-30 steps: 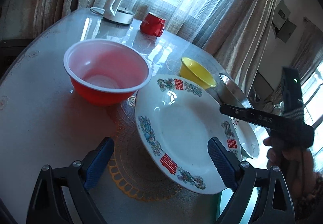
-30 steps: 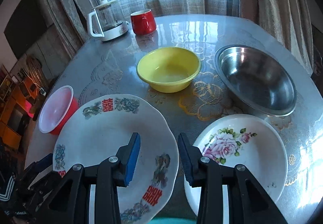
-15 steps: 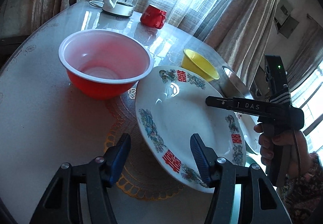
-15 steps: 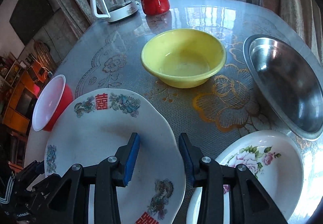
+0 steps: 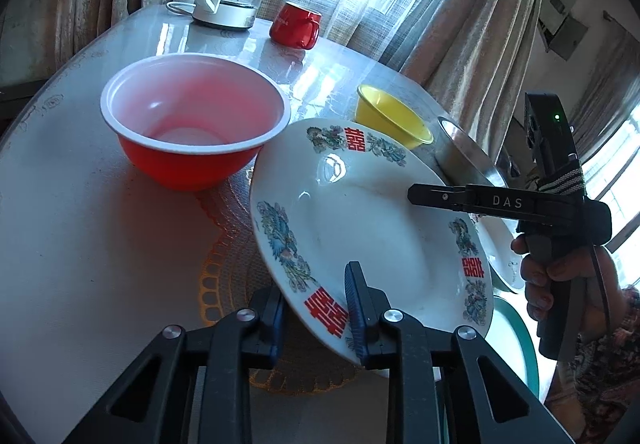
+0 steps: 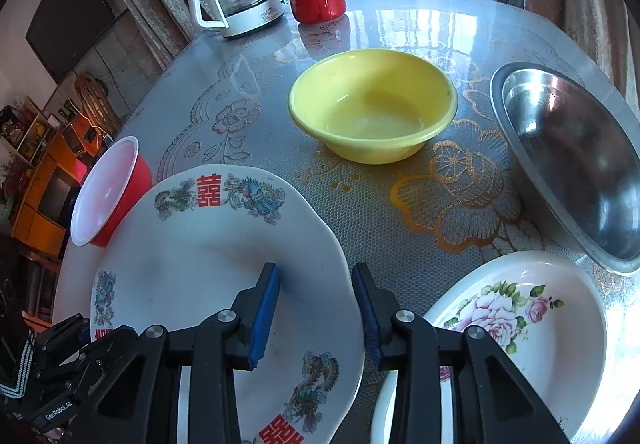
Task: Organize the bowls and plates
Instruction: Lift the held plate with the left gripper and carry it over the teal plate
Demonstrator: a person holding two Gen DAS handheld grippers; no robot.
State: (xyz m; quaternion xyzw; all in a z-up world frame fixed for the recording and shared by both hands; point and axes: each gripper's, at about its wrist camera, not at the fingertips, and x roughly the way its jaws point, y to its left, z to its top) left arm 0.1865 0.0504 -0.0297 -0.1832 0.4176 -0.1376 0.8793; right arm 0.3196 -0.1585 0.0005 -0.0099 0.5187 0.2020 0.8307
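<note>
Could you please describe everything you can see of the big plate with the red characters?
The plate is white, glossy and ceramic-looking, with a wavy rim bearing red double-happiness characters and bird and dragon motifs. It is tilted. The left gripper, whose jaws have just been closing, clamps its near rim; the right gripper straddles the opposite edge. The red bowl sits alongside.

Your left gripper (image 5: 316, 308) hides the dragon plate's (image 5: 360, 220) near rim, so contact there can't be judged. Right of your right gripper (image 6: 316, 308), the steel bowl (image 6: 576, 168) and flowered plate (image 6: 532, 328) are cut off by the picture's edge.
</note>
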